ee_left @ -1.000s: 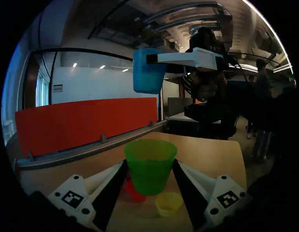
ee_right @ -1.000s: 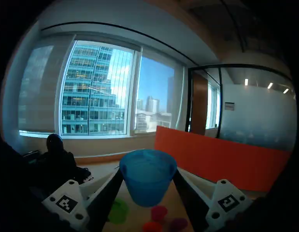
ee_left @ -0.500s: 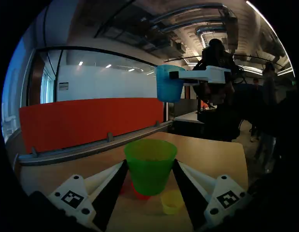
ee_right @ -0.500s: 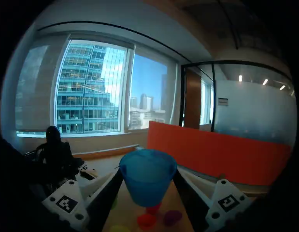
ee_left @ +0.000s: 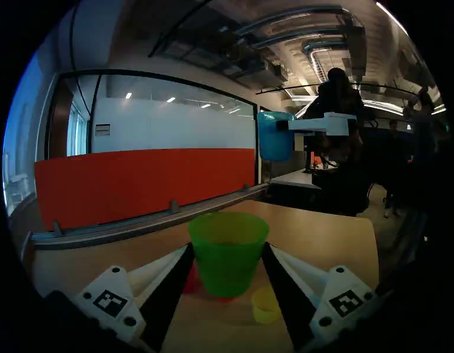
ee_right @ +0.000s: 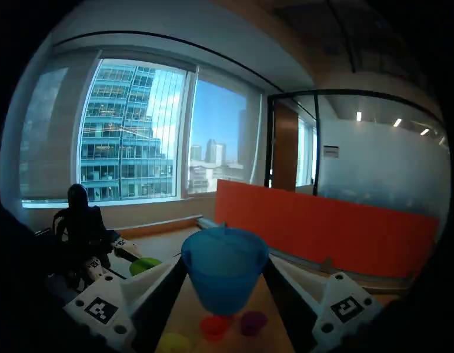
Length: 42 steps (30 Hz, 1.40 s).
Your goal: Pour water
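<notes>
Between the fingers of the left hand-held gripper [ee_left: 227,248] sits the green cup [ee_left: 228,267]. Both fingers are clamped on its side wall about mid-height, and it looks clear of the surface [ee_left: 327,226]. Same setup on the other side: the right hand-held gripper [ee_right: 225,266] is closed on the blue cup [ee_right: 224,279], one finger on each side of the wall.

Handling, as a judgement: both are thin moulded plastic, so light, smooth and a bit squashy. A hard squeeze would likely oval the rim. The taper is wider on top, so a mid-wall hold just under the rim wedges the cup and is the right place. Any water would add some weight and slosh. I cannot tell the water level in either cup.

Orientation: each cup is upright with its mouth up, long axis vertical and narrow base down. No tilt is visible on either, so pouring looks not yet started.

Just past the green cup, a small red cup [ee_left: 192,281] and a small yellow cup [ee_left: 265,305] stand on the surface. The right gripper view also catches a small purple cup [ee_right: 252,322] below the blue one.

Farther off in the left gripper view, the blue cup hangs high up and well apart from the green cup, not over its mouth. It would need to come above the green rim before tipping.

Behind is an orange partition [ee_left: 144,179]. A dark figure of a person [ee_left: 339,117] is behind the right tool, and there is a large window [ee_right: 139,147].
</notes>
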Each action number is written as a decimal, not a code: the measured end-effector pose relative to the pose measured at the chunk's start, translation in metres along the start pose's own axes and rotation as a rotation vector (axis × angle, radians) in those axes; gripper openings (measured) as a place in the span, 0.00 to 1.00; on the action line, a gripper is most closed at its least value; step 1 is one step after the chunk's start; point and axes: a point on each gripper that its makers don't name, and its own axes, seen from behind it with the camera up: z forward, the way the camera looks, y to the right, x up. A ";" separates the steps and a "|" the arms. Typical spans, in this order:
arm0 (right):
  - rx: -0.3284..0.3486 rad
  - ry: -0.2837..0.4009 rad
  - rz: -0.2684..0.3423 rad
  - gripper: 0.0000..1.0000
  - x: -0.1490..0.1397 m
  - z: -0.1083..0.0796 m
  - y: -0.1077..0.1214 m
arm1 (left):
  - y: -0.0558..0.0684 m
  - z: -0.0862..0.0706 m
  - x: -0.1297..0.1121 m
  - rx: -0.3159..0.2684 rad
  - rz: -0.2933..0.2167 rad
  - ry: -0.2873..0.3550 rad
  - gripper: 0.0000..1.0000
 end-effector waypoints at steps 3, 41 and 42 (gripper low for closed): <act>0.003 -0.004 -0.001 0.89 -0.002 -0.003 0.000 | 0.000 0.000 -0.002 0.000 0.001 -0.005 0.82; 0.058 -0.195 -0.019 0.90 -0.143 -0.020 0.000 | -0.003 0.000 -0.070 -0.030 0.012 -0.179 0.82; 0.059 -0.200 -0.018 0.90 -0.147 -0.020 0.001 | -0.002 0.000 -0.072 -0.033 0.012 -0.186 0.82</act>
